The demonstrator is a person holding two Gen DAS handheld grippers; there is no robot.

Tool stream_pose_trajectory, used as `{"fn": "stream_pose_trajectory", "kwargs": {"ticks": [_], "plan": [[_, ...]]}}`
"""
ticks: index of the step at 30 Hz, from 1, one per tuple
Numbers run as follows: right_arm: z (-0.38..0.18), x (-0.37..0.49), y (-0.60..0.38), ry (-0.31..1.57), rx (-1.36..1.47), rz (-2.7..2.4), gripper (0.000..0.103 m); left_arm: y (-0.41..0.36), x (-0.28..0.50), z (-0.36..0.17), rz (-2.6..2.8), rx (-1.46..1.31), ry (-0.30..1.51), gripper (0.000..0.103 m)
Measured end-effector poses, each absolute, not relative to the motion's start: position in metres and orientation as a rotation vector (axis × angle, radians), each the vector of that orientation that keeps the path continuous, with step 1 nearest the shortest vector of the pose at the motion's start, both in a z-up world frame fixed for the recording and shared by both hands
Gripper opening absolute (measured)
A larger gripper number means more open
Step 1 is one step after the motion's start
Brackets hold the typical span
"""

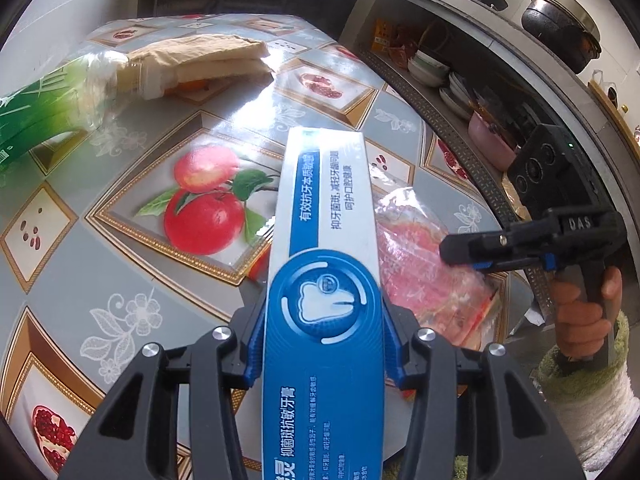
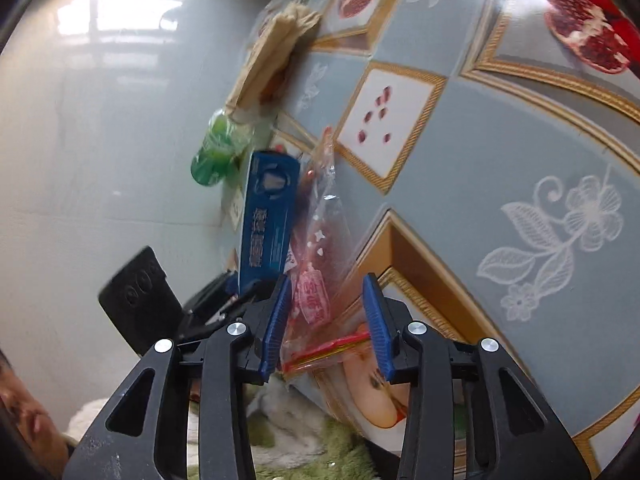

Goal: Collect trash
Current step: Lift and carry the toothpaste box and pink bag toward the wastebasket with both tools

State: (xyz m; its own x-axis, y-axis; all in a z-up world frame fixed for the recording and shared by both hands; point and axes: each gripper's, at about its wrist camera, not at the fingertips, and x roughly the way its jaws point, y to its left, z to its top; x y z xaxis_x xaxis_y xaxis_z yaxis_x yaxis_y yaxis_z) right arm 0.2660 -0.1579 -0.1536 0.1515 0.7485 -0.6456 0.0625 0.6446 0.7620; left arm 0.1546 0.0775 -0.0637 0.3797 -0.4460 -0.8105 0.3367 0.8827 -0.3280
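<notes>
My left gripper [image 1: 324, 308] is shut on a blue and white toothpaste box [image 1: 328, 216], which sticks out forward above the table. That box [image 2: 268, 216] and the left gripper [image 2: 224, 300] also show in the right wrist view. A clear plastic bag [image 1: 420, 264] with pink and red contents lies on the table to the box's right. My right gripper [image 1: 452, 248], held by a hand [image 1: 580, 312], reaches over it from the right. In the right wrist view the bag [image 2: 320, 232] lies between the blue pads [image 2: 378, 320] of the right gripper [image 2: 328, 280], whose jaws stand apart around it.
The table [image 1: 120, 280] wears a fruit-patterned cloth. A green plastic bottle [image 1: 36, 116] lies at the left and a folded beige cloth [image 1: 208, 56] at the back. Shelves with bowls [image 1: 432, 68] and a black pot [image 1: 560, 20] stand on the right. Grey floor [image 2: 100, 120] lies beyond the table edge.
</notes>
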Motion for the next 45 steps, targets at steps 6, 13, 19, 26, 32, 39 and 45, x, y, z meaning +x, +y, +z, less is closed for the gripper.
{"fn": "stream_pose_trajectory", "kwargs": {"ticks": [6, 13, 19, 26, 32, 39, 45], "plan": [[-0.149, 0.26, -0.143, 1.318, 0.703, 0.505, 0.023, 0.077, 0.153, -0.063, -0.491, -0.109, 1.057, 0.045], [-0.147, 0.252, -0.143, 1.27, 0.721, 0.436, 0.004, 0.076, 0.149, -0.06, -0.483, -0.11, 1.04, 0.044], [-0.136, 0.241, -0.166, 1.216, 0.733, 0.36, 0.002, 0.082, 0.149, -0.049, -0.474, -0.125, 1.007, 0.044], [-0.122, 0.226, -0.194, 1.131, 0.779, 0.299, 0.002, 0.083, 0.152, -0.032, -0.468, -0.129, 0.961, 0.044], [-0.113, 0.212, -0.217, 1.046, 0.851, 0.268, 0.002, 0.075, 0.158, -0.024, -0.486, -0.125, 0.942, 0.044], [-0.104, 0.187, -0.254, 0.959, 0.919, 0.253, 0.002, 0.047, 0.164, -0.011, -0.533, -0.095, 0.924, 0.044], [-0.09, 0.163, -0.288, 0.861, 0.952, 0.221, 0.002, 0.008, 0.168, 0.002, -0.596, -0.046, 0.903, 0.044]]}}
